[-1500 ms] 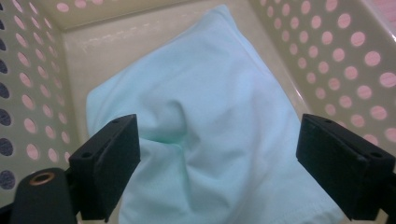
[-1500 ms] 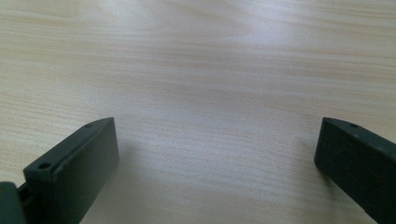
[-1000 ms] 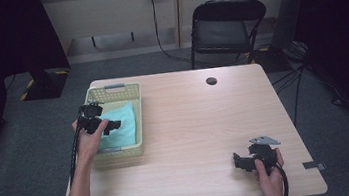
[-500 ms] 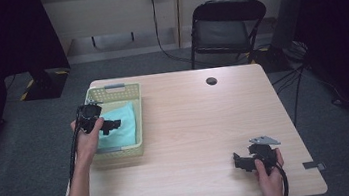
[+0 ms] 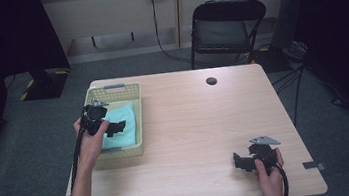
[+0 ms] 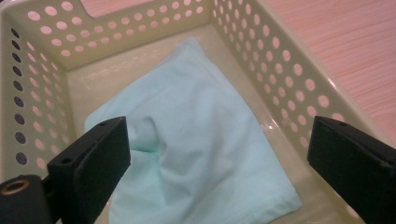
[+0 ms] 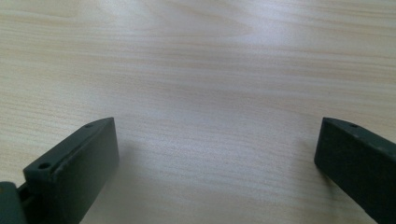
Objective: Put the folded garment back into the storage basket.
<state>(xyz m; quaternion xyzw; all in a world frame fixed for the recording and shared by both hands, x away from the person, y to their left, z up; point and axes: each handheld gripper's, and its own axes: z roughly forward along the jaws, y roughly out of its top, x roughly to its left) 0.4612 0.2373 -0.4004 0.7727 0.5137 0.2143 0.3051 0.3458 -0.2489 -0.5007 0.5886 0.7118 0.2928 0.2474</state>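
While jaws gape, left gripper [image 5: 115, 127] hovers over cloth [image 6: 196, 140].

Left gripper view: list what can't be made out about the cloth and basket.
- Cloth: its near edge is cut off by the bottom of the left gripper view, and the left tool's jaws cover parts at both sides.
- Basket: the near wall lies outside the frame.
- High view: the left tool and hand hide part of the cloth; folds too small to read.
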